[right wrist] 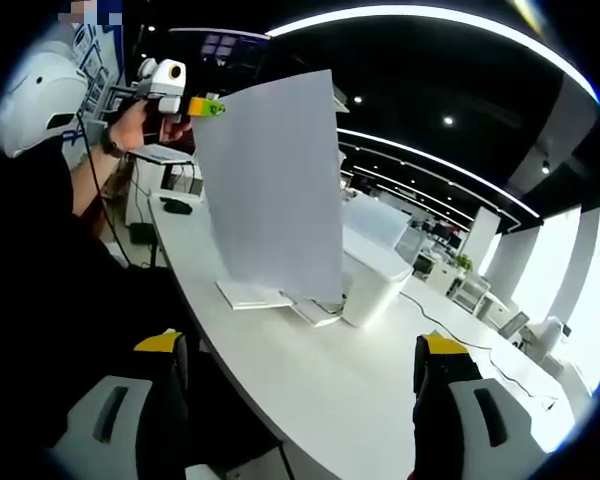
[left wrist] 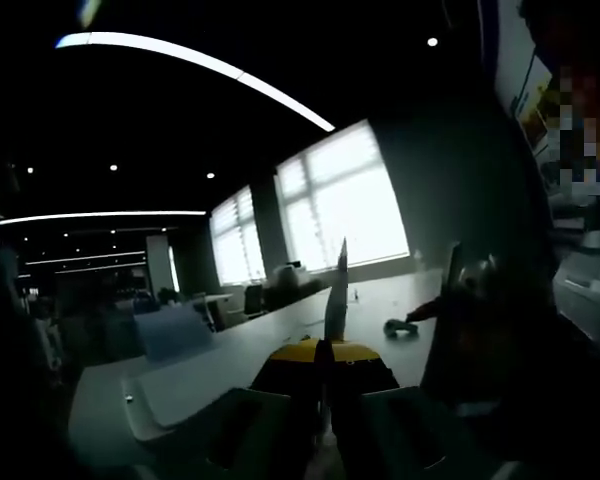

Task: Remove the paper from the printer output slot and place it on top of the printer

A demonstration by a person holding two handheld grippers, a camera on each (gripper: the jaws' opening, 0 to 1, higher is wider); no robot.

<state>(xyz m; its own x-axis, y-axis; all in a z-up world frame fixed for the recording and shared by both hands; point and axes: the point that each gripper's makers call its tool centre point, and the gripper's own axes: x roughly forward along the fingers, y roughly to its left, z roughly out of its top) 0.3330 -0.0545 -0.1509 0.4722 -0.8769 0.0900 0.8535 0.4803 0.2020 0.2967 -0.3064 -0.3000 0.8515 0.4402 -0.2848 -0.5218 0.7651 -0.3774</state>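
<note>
**Paper's out and hanging from your left claw, so go easy with it**

Left gripper view first: your left gripper (left wrist: 325, 345) is clenched on the paper (left wrist: 336, 290), and you're seeing the sheet dead edge-on, a thin pale sliver rising between the yellow-tipped jaws. That tells you how it handles: almost no weight, no stiffness of its own, so it'll flop or swing if you move it fast. The pinch is on one edge only, which is fine for carrying, but I'd say it won't lie flat unless you lower it gently. The long white desk (left wrist: 230, 350) runs away toward the bright windows (left wrist: 345, 200). It's smooth and matte, and a small dark object sits near its far right edge. It's too dim to say more.

Right gripper view: your right gripper (right wrist: 305, 375) is released, jaws standing wide apart with nothing between them. Across the desktop you see the other gripper (right wrist: 185, 103) held up in a hand (right wrist: 130, 125), with the sheet hanging from it broadside. The sheet is flat, plain white and uncreased. Behind its lower edge sits the white printer (right wrist: 375, 280), boxy with rounded corners and a smooth plastic shell, roughly mid-desk. Its flat top looks like an easy landing spot. If you need a second hold, take the free bottom corner.
</note>
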